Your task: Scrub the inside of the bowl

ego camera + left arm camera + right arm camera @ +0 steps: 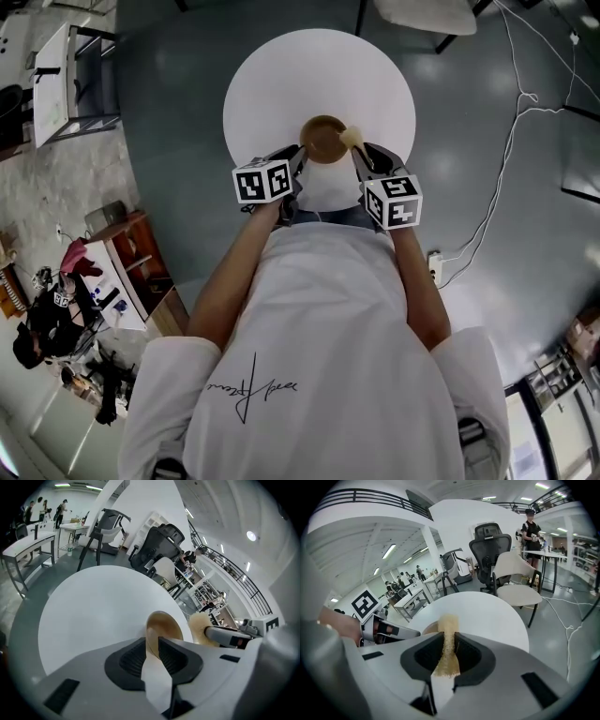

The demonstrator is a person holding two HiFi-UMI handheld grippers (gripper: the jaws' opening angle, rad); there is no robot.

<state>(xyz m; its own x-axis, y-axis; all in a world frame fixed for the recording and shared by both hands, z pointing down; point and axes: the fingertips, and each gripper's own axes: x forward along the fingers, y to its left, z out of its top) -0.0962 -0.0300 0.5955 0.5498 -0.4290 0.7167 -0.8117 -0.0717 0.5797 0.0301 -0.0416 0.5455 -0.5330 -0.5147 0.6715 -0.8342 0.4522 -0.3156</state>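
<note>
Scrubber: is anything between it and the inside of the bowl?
Nothing visible. The bowl is empty; the scrubber sits at its right rim in the head view, and the left gripper clamps only the near rim.

Open office-lab: desks, office chairs.

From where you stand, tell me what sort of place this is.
Probably a large open-plan office or lab hall: a black office chair, long work tables with people nearby, and a mezzanine railing overhead.
</note>
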